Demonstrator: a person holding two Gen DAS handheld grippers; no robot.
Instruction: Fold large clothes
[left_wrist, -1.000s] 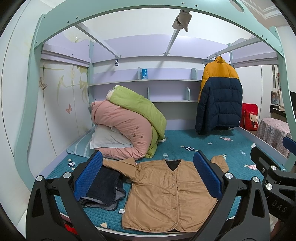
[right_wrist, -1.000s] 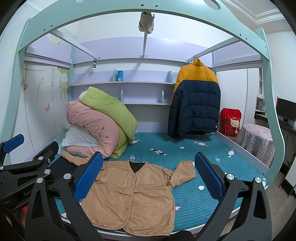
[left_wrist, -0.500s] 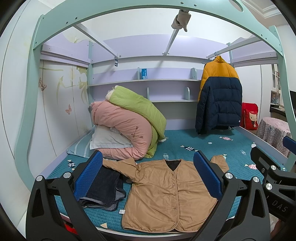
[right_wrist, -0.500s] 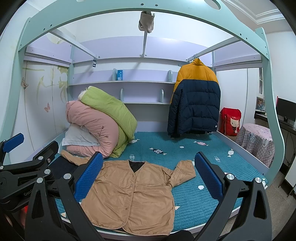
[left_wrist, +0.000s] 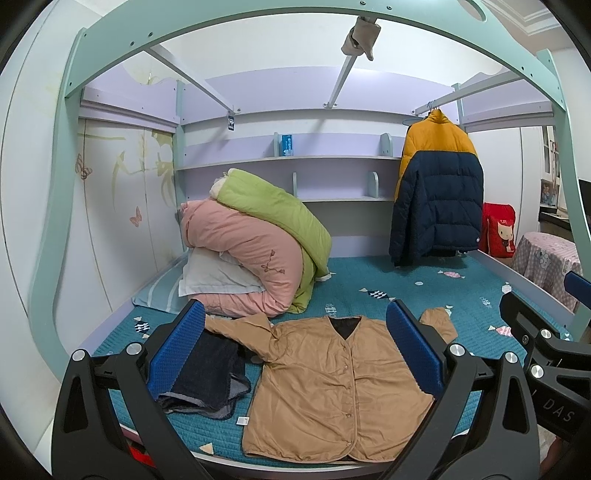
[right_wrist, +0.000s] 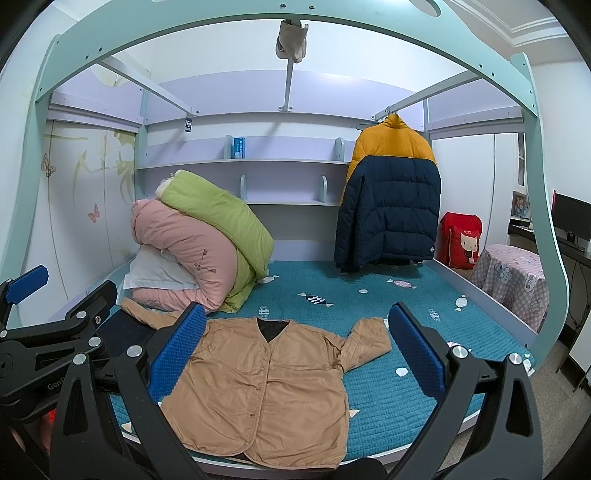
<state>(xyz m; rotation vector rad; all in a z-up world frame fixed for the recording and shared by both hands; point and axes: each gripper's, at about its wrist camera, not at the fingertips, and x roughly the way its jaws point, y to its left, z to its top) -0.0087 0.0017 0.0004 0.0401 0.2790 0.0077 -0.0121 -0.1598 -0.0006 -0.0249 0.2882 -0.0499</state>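
A tan buttoned jacket (left_wrist: 328, 387) lies flat, front up, on the teal bed (left_wrist: 406, 291), hem toward the near edge, sleeves out to both sides. It also shows in the right wrist view (right_wrist: 266, 387). My left gripper (left_wrist: 295, 347) is open and empty, held above the near edge of the bed. My right gripper (right_wrist: 297, 347) is open and empty too, just to the right of the left one. Neither touches the jacket.
Folded dark denim (left_wrist: 207, 376) lies left of the jacket. Rolled pink and green quilts (left_wrist: 258, 251) and a pillow sit at the back left. A yellow and navy puffer coat (left_wrist: 436, 192) hangs at the back right. A covered side table (right_wrist: 513, 284) stands right of the bed.
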